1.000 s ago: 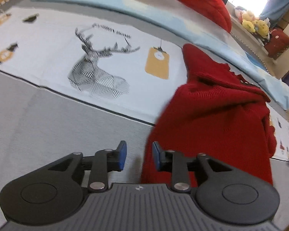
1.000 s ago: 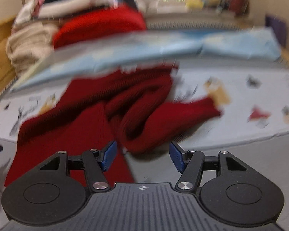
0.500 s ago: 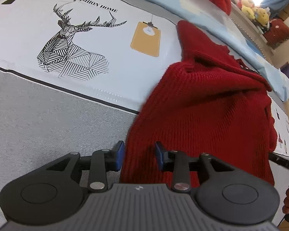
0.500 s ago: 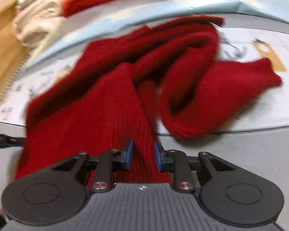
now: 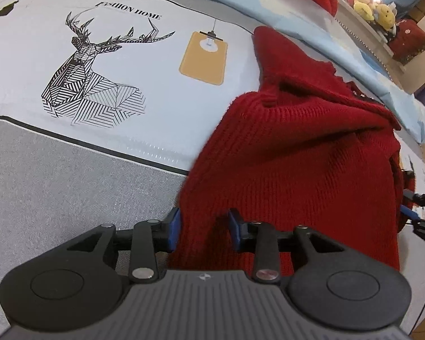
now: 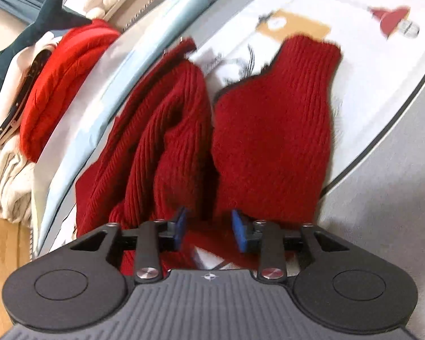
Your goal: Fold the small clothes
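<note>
A dark red ribbed knit sweater (image 5: pixel 297 170) lies crumpled on a white printed bedsheet (image 5: pixel 127 65). The left gripper (image 5: pixel 204 229) straddles its near hem corner, jaws partly open with knit between them, not yet pinched. The right gripper (image 6: pixel 209 229), similarly part-open, straddles the opposite hem, probably to lift and spread the sweater flat.

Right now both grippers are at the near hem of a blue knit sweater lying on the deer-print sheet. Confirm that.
Not quite: the sweater is dark red, not blue, as the left wrist view shows. The rest holds: the left gripper and right gripper are at its near hem, and it lies on the deer-print sheet.
</note>
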`<state>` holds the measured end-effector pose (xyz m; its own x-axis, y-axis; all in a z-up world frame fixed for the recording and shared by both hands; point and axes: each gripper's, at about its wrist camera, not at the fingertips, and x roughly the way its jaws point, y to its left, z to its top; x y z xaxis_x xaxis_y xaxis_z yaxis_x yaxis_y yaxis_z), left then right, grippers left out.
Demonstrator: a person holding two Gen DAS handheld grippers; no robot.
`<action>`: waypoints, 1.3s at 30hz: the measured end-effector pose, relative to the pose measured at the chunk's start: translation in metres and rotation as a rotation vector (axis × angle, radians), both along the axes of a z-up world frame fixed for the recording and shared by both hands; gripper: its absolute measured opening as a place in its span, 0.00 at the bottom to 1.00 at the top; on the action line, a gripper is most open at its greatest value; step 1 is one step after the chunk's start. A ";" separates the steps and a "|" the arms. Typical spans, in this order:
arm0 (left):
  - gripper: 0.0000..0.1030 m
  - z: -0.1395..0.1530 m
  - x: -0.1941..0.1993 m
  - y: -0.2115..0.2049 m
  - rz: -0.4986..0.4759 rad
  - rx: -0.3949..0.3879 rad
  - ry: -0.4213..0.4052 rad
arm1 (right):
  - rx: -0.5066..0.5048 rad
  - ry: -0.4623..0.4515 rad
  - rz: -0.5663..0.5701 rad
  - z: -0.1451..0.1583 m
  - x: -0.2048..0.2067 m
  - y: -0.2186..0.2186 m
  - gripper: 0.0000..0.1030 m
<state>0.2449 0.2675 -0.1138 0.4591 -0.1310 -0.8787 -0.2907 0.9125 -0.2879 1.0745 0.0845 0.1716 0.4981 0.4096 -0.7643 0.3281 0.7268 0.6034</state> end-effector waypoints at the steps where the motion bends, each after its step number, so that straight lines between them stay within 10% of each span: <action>1: 0.37 0.000 0.001 -0.001 -0.001 0.008 0.004 | -0.014 0.009 -0.002 -0.003 -0.003 -0.001 0.39; 17: 0.37 0.012 0.013 -0.033 0.083 0.184 0.008 | -0.352 0.077 -0.137 0.018 -0.003 -0.005 0.52; 25: 0.37 0.007 0.018 -0.037 0.052 0.171 0.026 | -0.351 0.069 -0.045 -0.008 0.007 0.001 0.54; 39: 0.37 0.006 0.021 -0.036 0.061 0.162 0.026 | -0.444 -0.031 0.044 -0.005 0.015 0.015 0.16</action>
